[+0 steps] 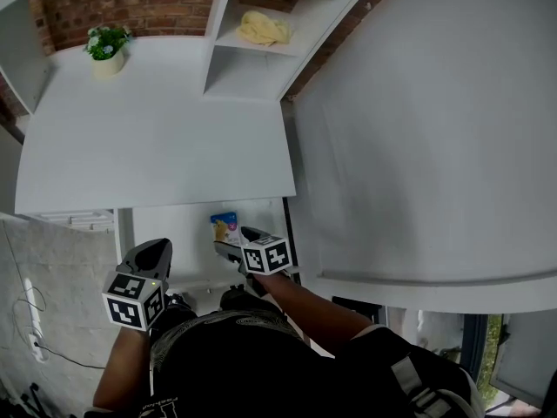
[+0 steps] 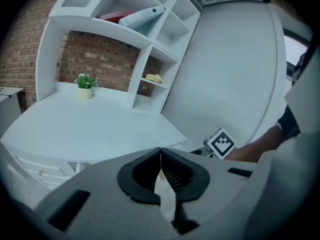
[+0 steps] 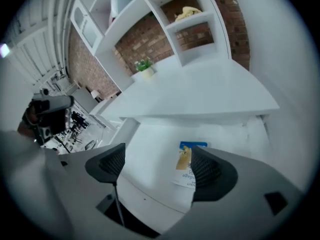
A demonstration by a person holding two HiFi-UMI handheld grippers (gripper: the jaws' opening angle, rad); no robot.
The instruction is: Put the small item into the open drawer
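The small item is a flat packet with a blue top and a yellow print. It lies on the floor of the open white drawer under the desk top. My right gripper hovers just above it, open, and nothing is between its fingers. In the right gripper view the packet rests on the drawer floor, partly hidden by the right finger of my right gripper. My left gripper is held over the drawer's left front, shut and empty. In its own view the left gripper points over the desk.
The white desk top overhangs the back of the drawer. On it stand a small potted plant and a shelf unit holding a yellow cloth. A large white panel rises at the right. A power strip with cables lies at the left.
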